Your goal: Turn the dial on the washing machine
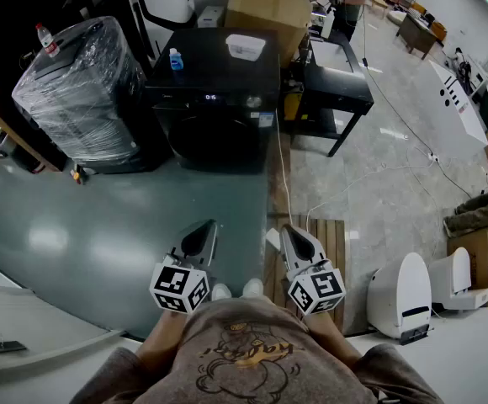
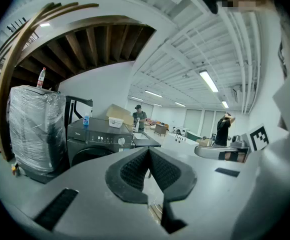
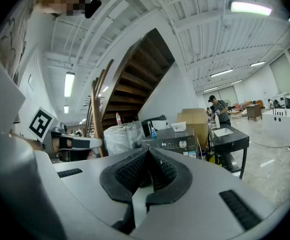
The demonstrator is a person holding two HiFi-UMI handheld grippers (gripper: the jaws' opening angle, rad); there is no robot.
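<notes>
The black front-loading washing machine [image 1: 214, 99] stands across the floor ahead of me, its lit display facing me. Its pale round dial [image 2: 121, 141] shows on the control panel in the left gripper view, and the same dial [image 3: 183, 144] shows in the right gripper view. Both grippers hang close to my body, far short of the machine. My left gripper [image 1: 200, 236] is shut with nothing in it, its pads meeting at the tip [image 2: 148, 151]. My right gripper [image 1: 294, 241] is also shut and holds nothing [image 3: 147, 151].
A blue bottle [image 1: 176, 60] and a white container [image 1: 245, 46] sit on the machine's top. A plastic-wrapped appliance [image 1: 80, 91] stands to its left, a black table [image 1: 336, 82] to its right, cardboard boxes [image 1: 265, 7] behind. A wooden pallet [image 1: 328, 234] and white toilets [image 1: 400, 297] lie right of me.
</notes>
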